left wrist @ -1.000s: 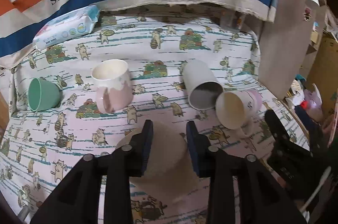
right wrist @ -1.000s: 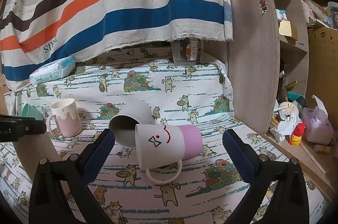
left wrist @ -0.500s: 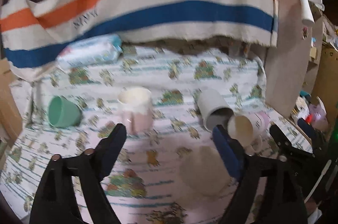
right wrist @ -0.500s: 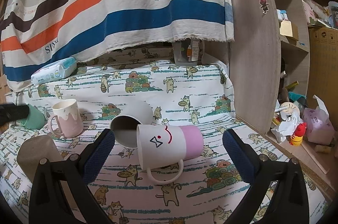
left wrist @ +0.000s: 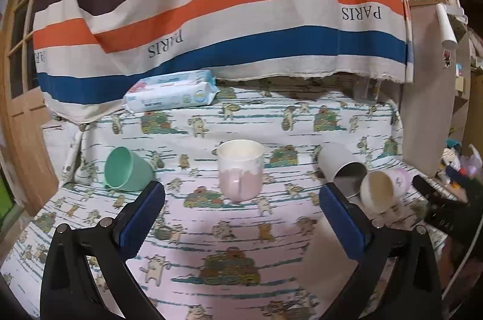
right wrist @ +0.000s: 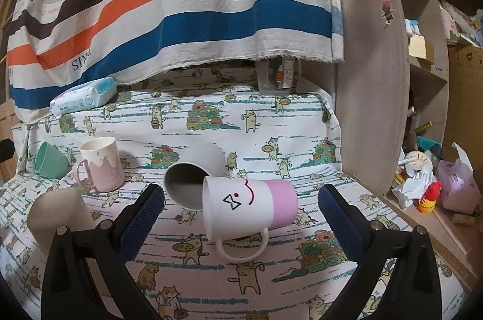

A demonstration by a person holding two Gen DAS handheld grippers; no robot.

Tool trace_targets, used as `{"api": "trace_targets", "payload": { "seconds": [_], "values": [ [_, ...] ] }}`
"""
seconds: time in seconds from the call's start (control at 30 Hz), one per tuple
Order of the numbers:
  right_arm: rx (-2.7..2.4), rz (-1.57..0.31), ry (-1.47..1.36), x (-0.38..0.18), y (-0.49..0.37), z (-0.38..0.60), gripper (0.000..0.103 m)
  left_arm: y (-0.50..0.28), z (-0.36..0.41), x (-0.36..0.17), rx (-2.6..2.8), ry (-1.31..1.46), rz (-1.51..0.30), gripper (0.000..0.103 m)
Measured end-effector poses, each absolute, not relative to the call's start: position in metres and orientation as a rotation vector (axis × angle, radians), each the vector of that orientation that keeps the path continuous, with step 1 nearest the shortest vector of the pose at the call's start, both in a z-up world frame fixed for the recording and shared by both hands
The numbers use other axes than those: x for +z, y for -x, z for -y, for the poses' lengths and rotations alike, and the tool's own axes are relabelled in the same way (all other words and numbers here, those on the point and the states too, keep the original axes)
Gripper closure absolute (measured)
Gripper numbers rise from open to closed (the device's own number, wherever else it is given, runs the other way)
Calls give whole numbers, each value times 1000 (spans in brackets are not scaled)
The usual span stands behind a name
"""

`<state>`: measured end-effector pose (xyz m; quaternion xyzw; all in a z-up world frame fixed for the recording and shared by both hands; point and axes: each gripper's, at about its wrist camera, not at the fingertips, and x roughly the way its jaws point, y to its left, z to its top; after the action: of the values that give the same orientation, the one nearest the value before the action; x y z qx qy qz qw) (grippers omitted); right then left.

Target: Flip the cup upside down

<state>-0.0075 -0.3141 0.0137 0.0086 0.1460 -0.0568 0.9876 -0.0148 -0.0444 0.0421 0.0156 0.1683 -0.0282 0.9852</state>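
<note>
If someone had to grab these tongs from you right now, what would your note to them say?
Left tongs: open, empty.
Right tongs: open, empty.
Beige cup: mouth down on the tablecloth, apparently flipped.
Green cup, grey cup and smiley mug: on their sides, the last two touching.
Pink-and-cream mug: upright.
Left, probably: flip those four.

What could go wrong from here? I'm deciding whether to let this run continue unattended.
The white and lilac mug lies on its side touching the grey cup, also on its side; gripping one may roll or knock the other. The open right gripper faces the mug's rounded wall, so it may slip or catch the handle. The cloth-covered table looks soft, so a flipped cup, like the beige cup already upside down, could wobble.
</note>
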Motion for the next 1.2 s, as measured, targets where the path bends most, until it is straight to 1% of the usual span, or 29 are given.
{"api": "trace_targets", "payload": {
  "seconds": [0.17,0.33,0.57,0.77,0.97,1.2],
  "values": [
    [-62,-245,-29,20,24,301,0,18,27,27,-66,2,-327,2],
    [-14,-216,22,22,30,278,0,23,19,12,-76,9,-271,1],
    [63,-256,-16,18,28,268,0,29,16,7,-94,24,-222,1],
    [52,-306,0,14,18,265,0,21,20,0,-122,33,-314,1],
    [63,-301,-8,14,20,266,0,21,29,-2,-107,-11,-326,1],
    [17,-303,5,14,20,264,0,23,27,-1,-73,-3,-309,1]
  ]
}}
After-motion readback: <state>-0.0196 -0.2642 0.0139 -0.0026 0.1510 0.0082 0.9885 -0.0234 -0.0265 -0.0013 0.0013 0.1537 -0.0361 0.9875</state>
